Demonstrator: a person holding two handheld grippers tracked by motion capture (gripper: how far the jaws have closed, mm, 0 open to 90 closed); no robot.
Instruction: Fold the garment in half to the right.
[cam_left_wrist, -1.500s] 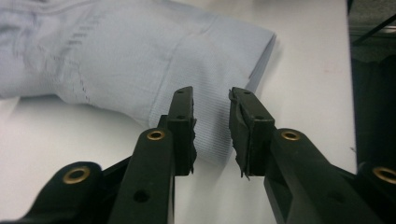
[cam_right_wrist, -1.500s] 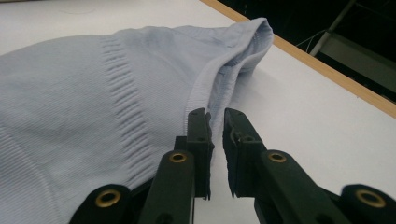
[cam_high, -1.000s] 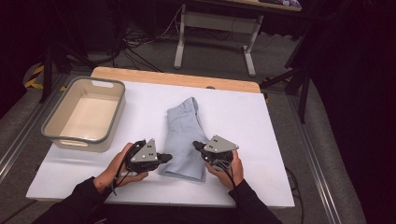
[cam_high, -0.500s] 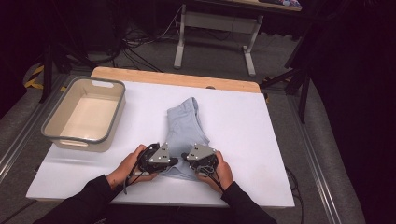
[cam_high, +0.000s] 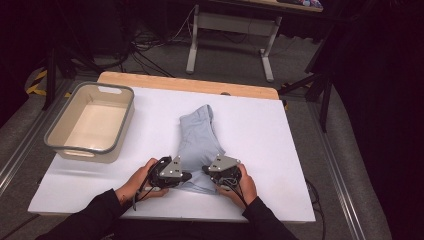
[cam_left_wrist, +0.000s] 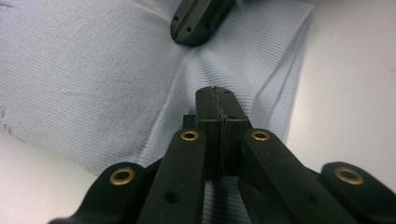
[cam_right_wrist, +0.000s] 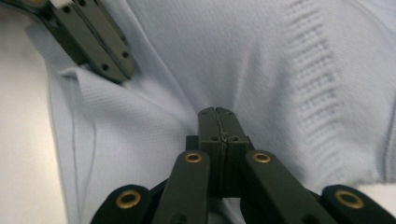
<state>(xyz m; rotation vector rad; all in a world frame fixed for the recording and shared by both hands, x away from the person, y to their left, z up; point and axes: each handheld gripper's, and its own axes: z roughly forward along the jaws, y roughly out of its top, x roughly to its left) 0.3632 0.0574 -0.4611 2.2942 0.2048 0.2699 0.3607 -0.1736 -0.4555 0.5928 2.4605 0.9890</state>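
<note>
Both tongs, left (cam_high: 186, 176) and right (cam_high: 206, 171), jaws pressed together, rested on the near hem of the pale blue ribbed garment (cam_high: 199, 142), apparently pinning it to the white bench (cam_high: 260, 150).

High view: even overhead light on the white surface (cam_high: 280, 150), surroundings dark, image soft and grainy. Both gripper views: bright, diffuse light; the tongs' bases are blurred, cloth (cam_right_wrist: 261, 60) beyond their tips slightly soft.

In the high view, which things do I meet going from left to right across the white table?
Tub → left gripper → right gripper. The blue garment overlaps both grippers, so it is left out.
</note>
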